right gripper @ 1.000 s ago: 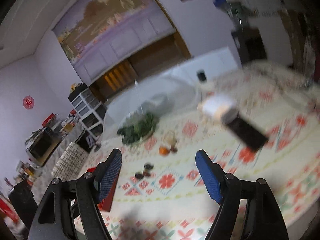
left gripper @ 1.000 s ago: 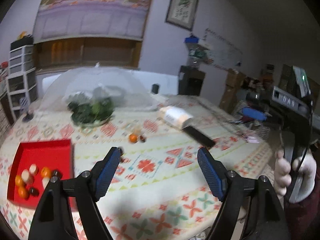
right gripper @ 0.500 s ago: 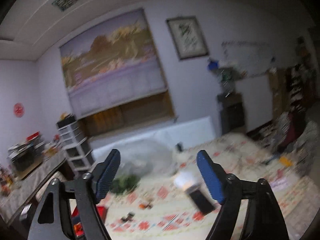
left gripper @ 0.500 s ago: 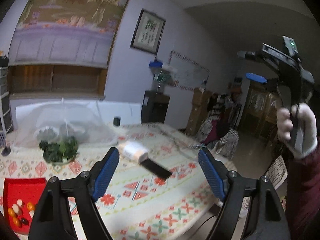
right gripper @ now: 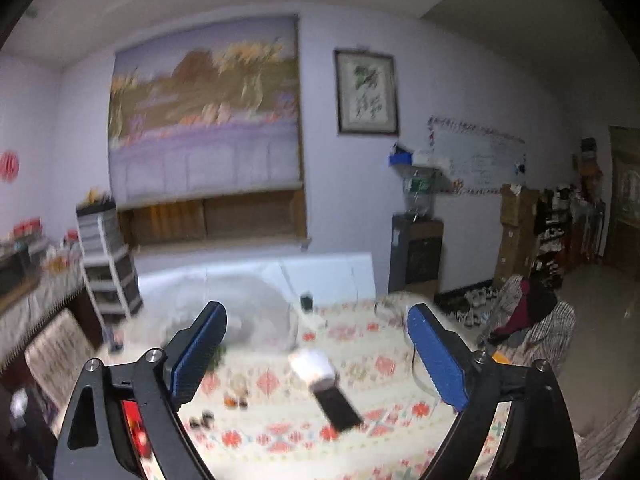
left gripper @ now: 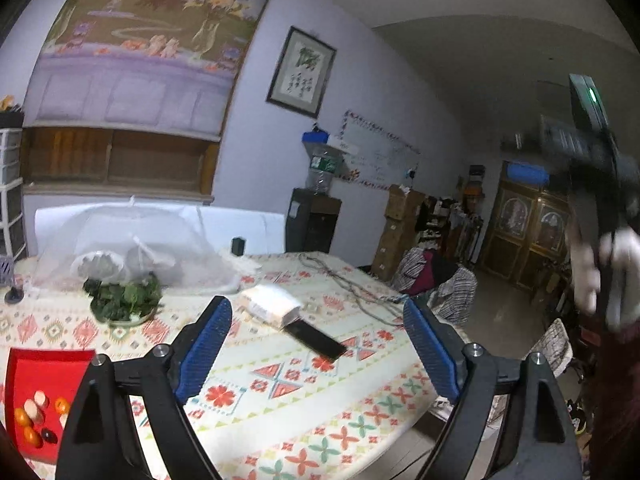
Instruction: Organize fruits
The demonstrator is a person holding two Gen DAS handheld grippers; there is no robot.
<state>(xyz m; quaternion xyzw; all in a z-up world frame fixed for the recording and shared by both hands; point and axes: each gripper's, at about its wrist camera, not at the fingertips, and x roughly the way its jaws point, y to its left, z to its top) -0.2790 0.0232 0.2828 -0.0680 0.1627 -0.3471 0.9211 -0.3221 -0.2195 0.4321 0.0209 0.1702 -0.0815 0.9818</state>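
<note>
In the left wrist view the red tray is partly hidden behind the near gripper finger, and the small fruits in it are too small to name. The gloved hand at far right is smeared by blur. In the right wrist view the whole table is blurred; the loose fruits show only as specks.

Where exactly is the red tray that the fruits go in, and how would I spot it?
Start at the table with the patterned cloth and follow it to the near left corner, just below the plate of leafy greens. The red tray lies flat there, the only plain bright red thing on the cloth, with small orange, pale and dark fruits inside.
</note>
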